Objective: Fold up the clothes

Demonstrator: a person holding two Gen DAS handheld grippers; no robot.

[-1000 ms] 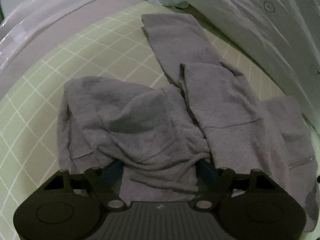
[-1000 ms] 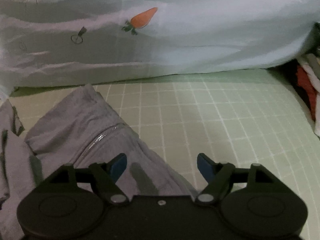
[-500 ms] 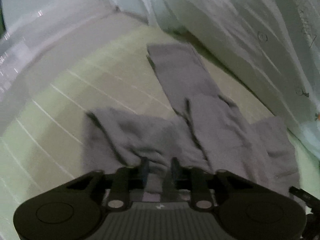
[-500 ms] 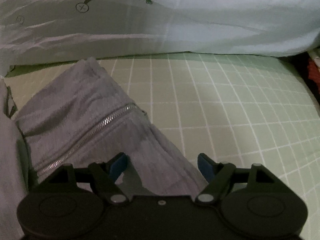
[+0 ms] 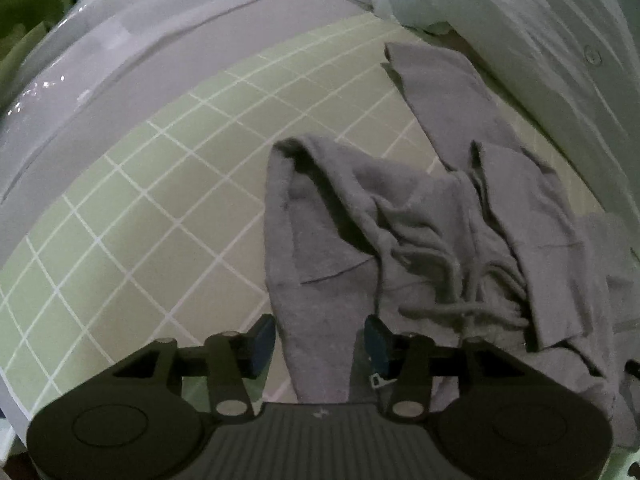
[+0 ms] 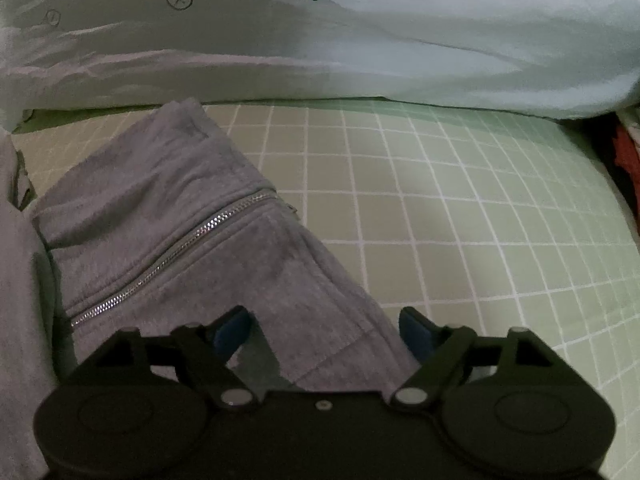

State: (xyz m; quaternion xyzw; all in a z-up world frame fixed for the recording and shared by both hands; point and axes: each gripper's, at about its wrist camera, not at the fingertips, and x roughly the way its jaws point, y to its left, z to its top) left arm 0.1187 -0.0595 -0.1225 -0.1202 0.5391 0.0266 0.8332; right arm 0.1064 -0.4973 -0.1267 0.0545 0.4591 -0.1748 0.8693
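A grey zip-up hoodie (image 5: pixel 420 216) lies crumpled on a green checked sheet (image 5: pixel 160 200). One sleeve stretches away toward the far bedding. My left gripper (image 5: pixel 320 340) is open, its blue pads either side of a strip of the hoodie's fabric, not pinching it. In the right wrist view the hoodie's zipper side (image 6: pixel 192 248) lies flat at the left. My right gripper (image 6: pixel 324 328) is open over the hoodie's near edge, with the cloth between the fingers.
A pale duvet with a carrot print (image 6: pixel 360 48) is piled along the far side of the sheet. A glossy pale bed edge (image 5: pixel 120 60) curves round the left. Dark and red items (image 6: pixel 628 152) sit at the far right.
My left gripper was open, shut on the hoodie half a second ago and dragged it, and is open again with the cloth bunched rightward. My right gripper stayed open and edged forward over the hoodie.
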